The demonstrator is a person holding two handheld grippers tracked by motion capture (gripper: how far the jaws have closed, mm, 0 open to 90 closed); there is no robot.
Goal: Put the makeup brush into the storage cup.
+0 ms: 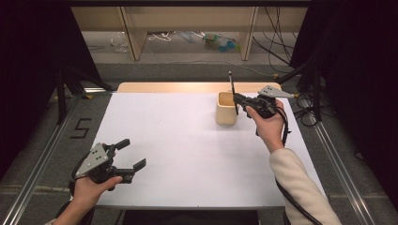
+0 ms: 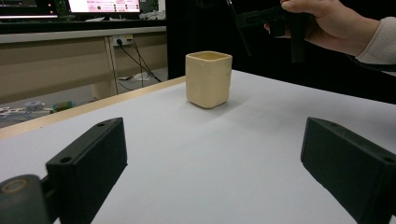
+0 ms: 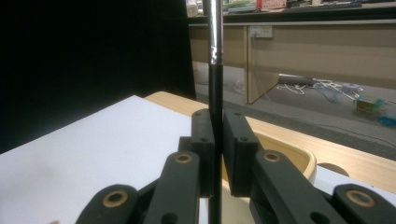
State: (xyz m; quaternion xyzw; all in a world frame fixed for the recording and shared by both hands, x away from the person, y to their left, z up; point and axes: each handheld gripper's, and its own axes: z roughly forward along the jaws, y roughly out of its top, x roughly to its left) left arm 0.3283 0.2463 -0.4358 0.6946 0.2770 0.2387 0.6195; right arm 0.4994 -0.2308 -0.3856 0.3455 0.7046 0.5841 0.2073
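right hand-held gripper [image 1: 236, 98] gripping upright pen [image 1: 232, 91] over cream cup [image 1: 226, 108] | pen not yet dropped in | left hand-held gripper [image 1: 131, 154] idling open, empty, over bench [image 1: 187, 150]

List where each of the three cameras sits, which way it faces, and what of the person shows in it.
High view: above the person's side, looking forward and down on the white table; both forearms, left gripper, right gripper.
Left gripper view: rides low on the open left gripper, facing the cream cup; far hand.
Right gripper view: looks along jaws shut on the black pen, above the cup.
Shared: cup and pen appear in all three.
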